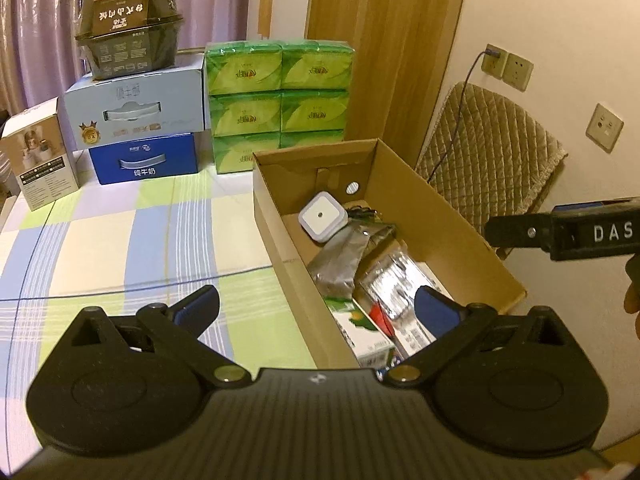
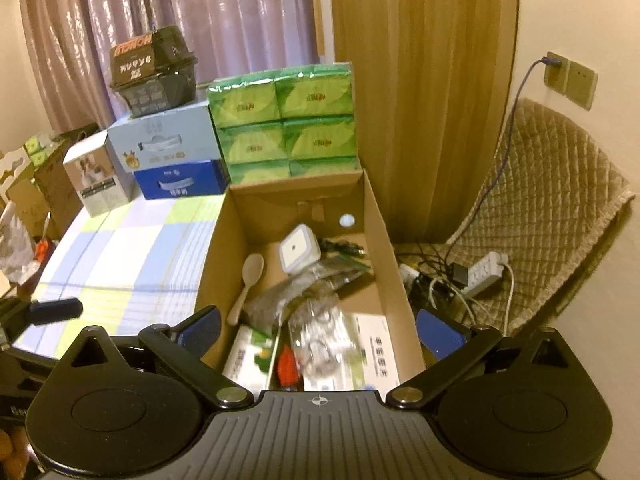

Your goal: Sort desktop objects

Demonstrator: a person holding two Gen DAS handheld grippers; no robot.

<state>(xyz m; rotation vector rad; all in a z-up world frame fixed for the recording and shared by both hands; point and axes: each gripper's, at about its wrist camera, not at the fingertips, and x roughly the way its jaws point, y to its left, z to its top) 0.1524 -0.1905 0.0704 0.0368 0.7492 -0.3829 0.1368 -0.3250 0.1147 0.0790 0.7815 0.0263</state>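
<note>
An open cardboard box (image 1: 448,208) (image 2: 222,248) stands on the checked tablecloth (image 1: 120,240). Inside it lie a white square night light (image 1: 320,216) (image 2: 298,250), a silver foil pouch (image 1: 340,258), a clear plastic packet (image 1: 390,280) (image 2: 320,336), a green-and-white carton (image 1: 362,334) (image 2: 250,354), a pale spoon (image 2: 248,280) and a white flat box (image 2: 376,348). My left gripper (image 1: 318,310) hangs open over the box's near left wall, holding nothing. Over the box's near end my right gripper (image 2: 320,328) is open and empty too.
Stacked milk boxes (image 1: 140,120), a dark bowl pack (image 1: 128,28) and green tissue packs (image 1: 280,96) line the table's far side. To the right are a quilted chair (image 2: 540,208), a power strip (image 2: 480,272) with cables, and wall sockets (image 1: 508,66).
</note>
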